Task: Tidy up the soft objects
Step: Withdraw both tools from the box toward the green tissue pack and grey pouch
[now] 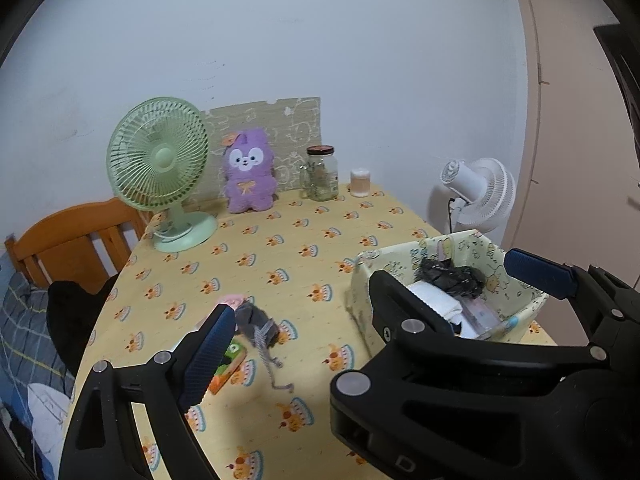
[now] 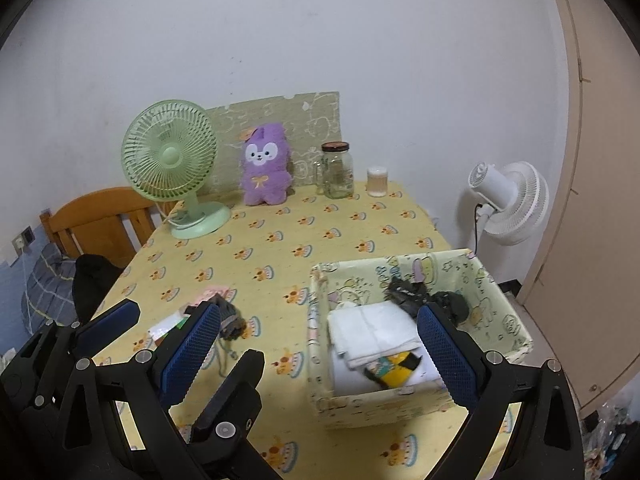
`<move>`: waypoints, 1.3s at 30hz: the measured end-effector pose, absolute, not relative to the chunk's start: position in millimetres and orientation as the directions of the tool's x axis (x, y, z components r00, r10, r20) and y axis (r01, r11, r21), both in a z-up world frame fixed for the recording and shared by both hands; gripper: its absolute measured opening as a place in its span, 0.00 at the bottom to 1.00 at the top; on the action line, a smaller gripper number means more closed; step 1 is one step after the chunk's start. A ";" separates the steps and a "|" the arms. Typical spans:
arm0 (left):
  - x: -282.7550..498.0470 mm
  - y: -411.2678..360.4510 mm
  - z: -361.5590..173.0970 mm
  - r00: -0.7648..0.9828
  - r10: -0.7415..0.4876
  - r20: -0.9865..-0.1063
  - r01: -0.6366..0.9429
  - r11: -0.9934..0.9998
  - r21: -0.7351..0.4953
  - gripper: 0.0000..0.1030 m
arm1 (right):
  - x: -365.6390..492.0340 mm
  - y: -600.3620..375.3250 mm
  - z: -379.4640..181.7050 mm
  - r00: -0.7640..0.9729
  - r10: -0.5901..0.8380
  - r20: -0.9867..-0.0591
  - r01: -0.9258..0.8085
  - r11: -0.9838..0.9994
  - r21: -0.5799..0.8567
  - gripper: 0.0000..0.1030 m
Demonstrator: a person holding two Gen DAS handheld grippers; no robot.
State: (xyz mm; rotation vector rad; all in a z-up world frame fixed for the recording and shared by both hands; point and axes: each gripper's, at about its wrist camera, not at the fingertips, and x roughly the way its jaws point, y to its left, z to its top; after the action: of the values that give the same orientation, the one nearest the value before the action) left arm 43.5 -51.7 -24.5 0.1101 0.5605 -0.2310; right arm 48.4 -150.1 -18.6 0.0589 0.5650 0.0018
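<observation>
Right wrist view: your right gripper [image 2: 320, 344] hangs wide apart, empty, over the fabric box [image 2: 516, 334] holding folded white cloth [image 2: 372, 330]. Your left gripper [image 1: 368, 300] is spread too; grey sock [image 1: 256, 322] lies on the tablecloth [image 1: 280, 248].

The middle of the yellow cake-print tablecloth [image 2: 320, 236] lies bare, a broad lane between the back row and the near clutter. Along the wall the mint-green desk fan [image 2: 170, 152], purple plush rabbit [image 2: 266, 170], clear glass jar with dark lid [image 2: 338, 172] and small white-capped cup [image 2: 377, 181] stand in a row. At near right the pale printed fabric box [image 2: 508, 320] stands with its top open, holding folded white cloth [image 2: 374, 330] and dark crumpled fabric [image 2: 424, 298]. At near left a grey drawstring pouch [image 1: 256, 322] and a pink item [image 1: 230, 301] crowd the cloth beside a green-and-orange packet [image 1: 229, 364].
</observation>
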 end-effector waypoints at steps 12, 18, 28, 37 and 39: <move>39.9 -14.4 -40.6 0.824 -0.111 -0.556 0.161 0.986 0.041 0.90 | 53.2 -112.1 -37.9 0.831 0.097 -0.548 -0.065 0.995 0.077 0.97; 37.3 -1.1 -48.9 0.834 -0.088 -0.545 0.137 0.989 0.049 0.90 | 53.9 -96.7 -46.8 0.836 0.122 -0.534 -0.092 0.992 0.083 0.97; 42.2 20.8 -73.0 0.813 -0.092 -0.575 0.123 0.992 0.015 0.90 | 61.0 -76.5 -70.4 0.819 0.165 -0.550 -0.135 0.986 0.095 0.97; 46.6 33.0 -82.9 0.808 -0.082 -0.583 0.117 0.993 0.022 0.90 | 65.1 -65.0 -81.5 0.814 0.188 -0.549 -0.160 0.982 0.098 0.94; 49.0 35.2 -85.8 0.804 -0.080 -0.589 0.114 0.993 0.021 0.90 | 67.8 -62.9 -85.1 0.808 0.197 -0.555 -0.167 0.980 0.105 0.92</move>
State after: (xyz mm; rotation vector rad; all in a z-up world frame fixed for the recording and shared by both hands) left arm 49.0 35.2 -85.8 0.0560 0.6284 -0.1037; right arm 67.8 -62.9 -85.1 0.0518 0.5993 0.1942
